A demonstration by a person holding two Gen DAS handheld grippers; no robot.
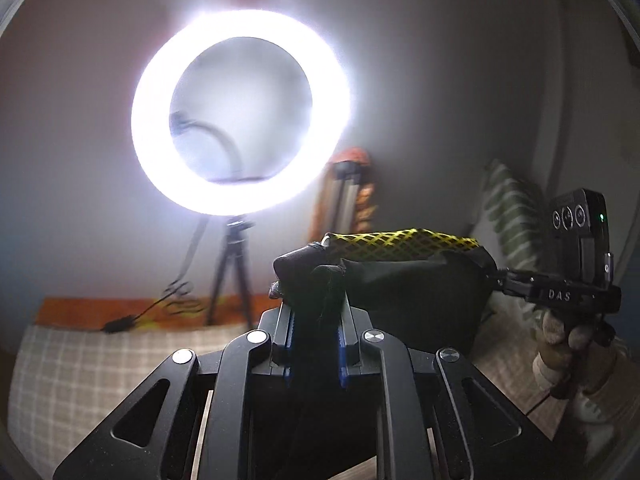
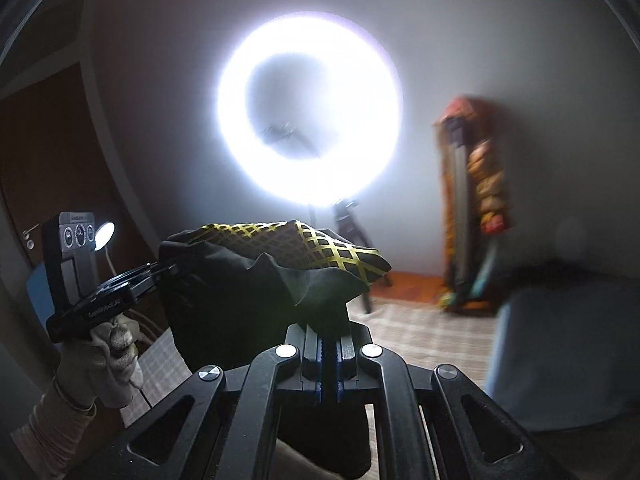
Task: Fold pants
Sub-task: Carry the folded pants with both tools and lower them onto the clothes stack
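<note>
Left gripper (image 1: 316, 280) jaws nearly closed, clamped on a bunch of black fabric of the pants (image 1: 416, 280); the cloth rises out between the jaws and hangs down over the gripper body. Right gripper (image 2: 329, 326) jaws likewise narrow, pinching another bunched black edge of the same pants (image 2: 248, 292). Pants held up in the air, stretched between both grippers, with the yellow lattice-pattern waistband (image 2: 312, 250) along the top edge and the dark body sagging below. In the left wrist view the right gripper (image 1: 502, 278) comes in from the right side, gripping the far end of the waistband (image 1: 400, 242), with a gloved right hand (image 1: 560, 336) on its handle. In the right wrist view the left gripper (image 2: 172, 268) shows at left, gloved left hand (image 2: 108, 356) below it. Lit ring light (image 1: 240, 112) on a tripod (image 1: 234, 272) faces both cameras, glare washing out the wall behind it. Below, a checked bedcover (image 1: 80, 368) with an orange strip behind. Striped pillow (image 1: 508, 216) at right. Colourful upright object (image 2: 476, 208) leans on the wall, blurred. Brown door (image 2: 44, 152) at left edge. The pants block the middle of both views.
</note>
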